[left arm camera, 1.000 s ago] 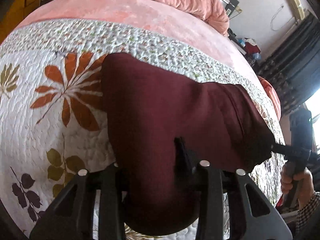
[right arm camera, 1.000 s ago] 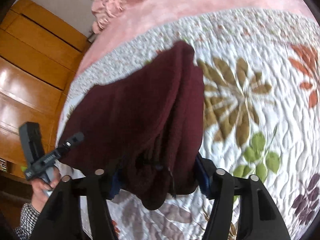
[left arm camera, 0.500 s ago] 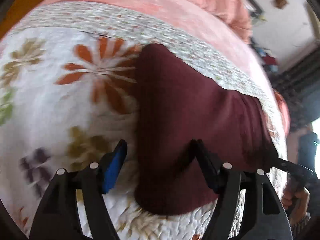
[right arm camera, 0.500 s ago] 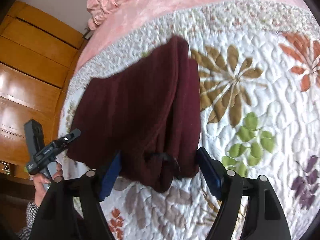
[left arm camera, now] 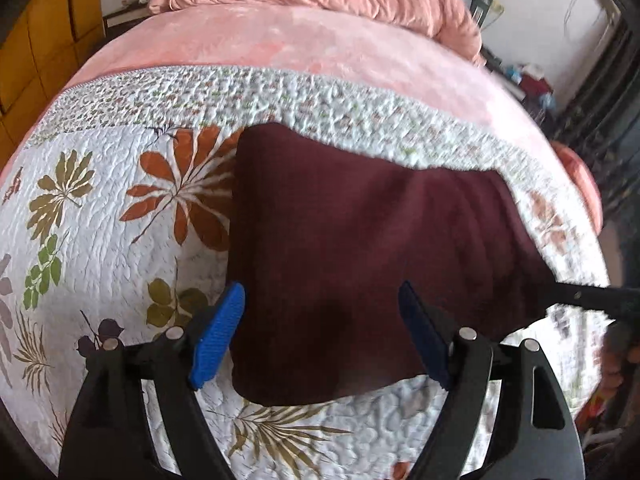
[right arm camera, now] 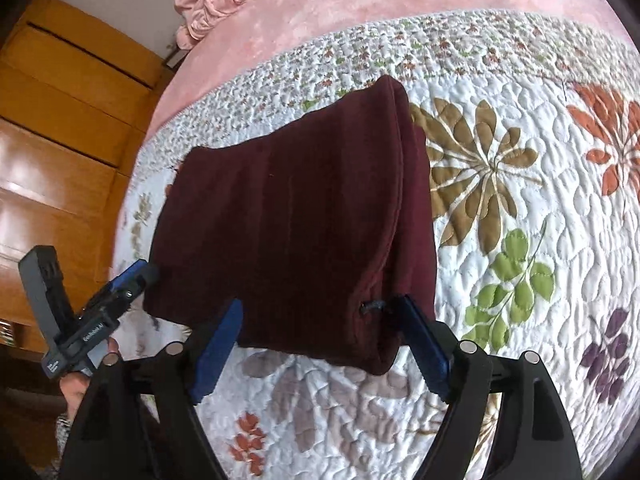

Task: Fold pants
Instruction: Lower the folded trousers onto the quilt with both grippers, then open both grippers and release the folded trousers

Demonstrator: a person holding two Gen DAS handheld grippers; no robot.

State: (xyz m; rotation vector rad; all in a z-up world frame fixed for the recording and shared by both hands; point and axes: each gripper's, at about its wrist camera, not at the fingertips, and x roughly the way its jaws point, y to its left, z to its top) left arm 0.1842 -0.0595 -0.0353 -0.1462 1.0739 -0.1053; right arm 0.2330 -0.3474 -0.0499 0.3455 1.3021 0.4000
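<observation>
The maroon pants (left arm camera: 360, 248) lie folded into a thick, roughly rectangular bundle on the white quilt (left arm camera: 100, 248) with its printed leaves, near the quilt's small-flowered border. Beyond that border the bed is covered by a pink blanket (left arm camera: 304, 44), with a rumpled pink heap at the far end.

The left gripper (left arm camera: 322, 336) hangs over the near edge of the bundle with its blue-padded fingers (left arm camera: 218, 334) spread wide; nothing is between them but the cloth lying below, and they do not pinch it. In the right wrist view this same tool shows at the bundle's left corner, held in a hand.

The right gripper (right arm camera: 320, 340) stands likewise with its fingers (right arm camera: 424, 344) apart, straddling the near end of the pants (right arm camera: 296, 224), where the stacked layers and a small dark loop show at the edge. A wooden wardrobe (right arm camera: 60, 120) stands beside the bed.
</observation>
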